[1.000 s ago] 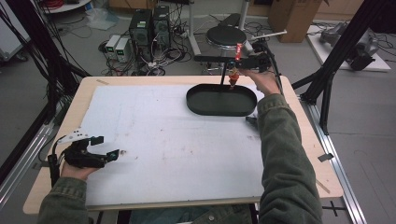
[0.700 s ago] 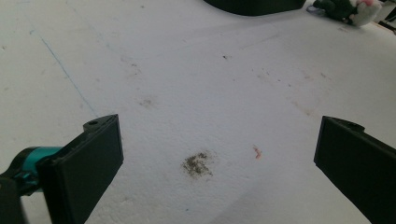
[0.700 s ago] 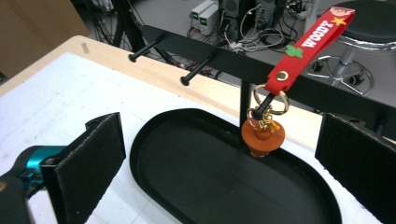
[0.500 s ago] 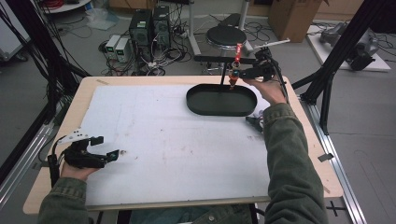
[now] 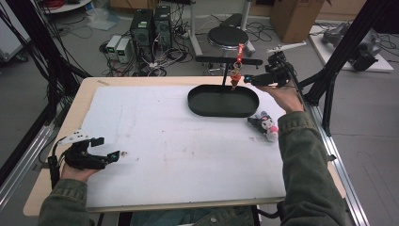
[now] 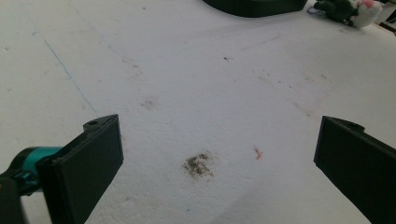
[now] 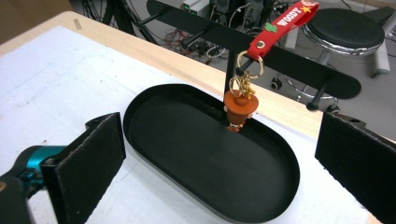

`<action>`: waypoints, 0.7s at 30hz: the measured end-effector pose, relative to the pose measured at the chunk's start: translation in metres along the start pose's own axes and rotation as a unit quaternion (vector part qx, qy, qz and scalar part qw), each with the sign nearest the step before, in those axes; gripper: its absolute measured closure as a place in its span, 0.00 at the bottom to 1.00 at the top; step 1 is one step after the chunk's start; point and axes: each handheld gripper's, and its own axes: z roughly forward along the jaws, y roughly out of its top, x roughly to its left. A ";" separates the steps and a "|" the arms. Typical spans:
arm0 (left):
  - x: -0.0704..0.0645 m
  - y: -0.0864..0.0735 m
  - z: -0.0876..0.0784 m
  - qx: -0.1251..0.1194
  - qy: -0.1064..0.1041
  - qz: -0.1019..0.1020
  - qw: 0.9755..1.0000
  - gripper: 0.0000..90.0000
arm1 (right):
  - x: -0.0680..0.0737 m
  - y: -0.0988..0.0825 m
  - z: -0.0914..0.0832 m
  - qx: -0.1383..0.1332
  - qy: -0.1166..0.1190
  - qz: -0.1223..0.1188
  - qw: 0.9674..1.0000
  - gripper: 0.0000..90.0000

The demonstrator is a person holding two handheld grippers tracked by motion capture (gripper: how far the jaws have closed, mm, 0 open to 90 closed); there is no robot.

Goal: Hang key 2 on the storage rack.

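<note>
Here, the right gripper (image 5: 251,79) is held at the far right of the table (image 5: 56,141), just beyond the far right end of the black oval tray (image 5: 197,101), with its jaws spread wide and nothing between them. In the right gripper view, a keychain (image 7: 240,105) is seen hanging by its red strap from a peg of the black rack (image 7: 205,30) that rises at the tray's far edge; its brown figure dangles above the tray floor, in front of the rack's upright post. A small plush toy (image 5: 266,126) is laid on the white mat (image 5: 169,150) just to the right of the tray, near the right sleeve. The left gripper (image 5: 110,157) is rested on the mat at the near left, well apart from the tray, and its jaws are likewise spread wide over bare, stained mat.
</note>
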 end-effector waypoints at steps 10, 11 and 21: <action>0.000 0.000 0.001 0.001 0.000 -0.001 1.000 0.02 | -0.011 -0.040 -0.007 0.028 -0.016 0.014 0.999 0.01; 0.000 0.000 0.001 0.001 0.001 -0.002 1.000 0.02 | -0.012 -0.043 -0.007 0.031 -0.016 0.018 0.999 0.01; 0.000 0.000 0.001 0.002 0.002 -0.003 1.000 0.02 | -0.022 -0.074 -0.008 0.032 -0.013 0.042 0.998 0.01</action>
